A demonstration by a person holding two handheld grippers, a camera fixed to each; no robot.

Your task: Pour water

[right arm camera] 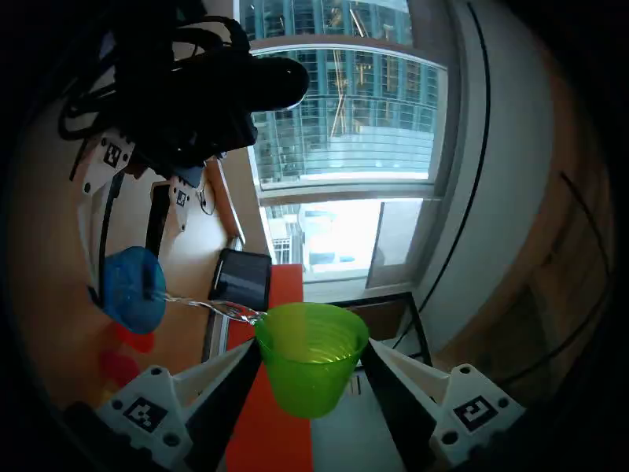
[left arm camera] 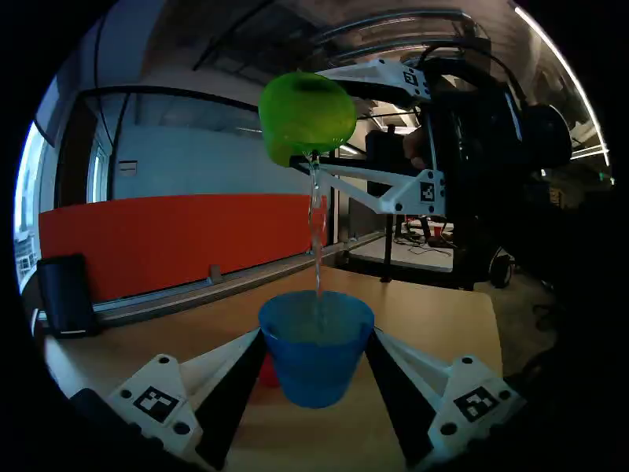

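In the left gripper view my left gripper is shut on a blue cup, held upright just above the wooden table. Over it the right gripper holds a green cup tipped on its side, and a thin stream of water falls from it into the blue cup. In the right gripper view my right gripper is shut on the green cup. Water runs from its rim to the blue cup, held by the left gripper.
A red object lies on the table just behind the blue cup. A black box stands at the table's far left edge before an orange partition. Dark equipment and a person's dark sleeve crowd the right. Large windows lie beyond.
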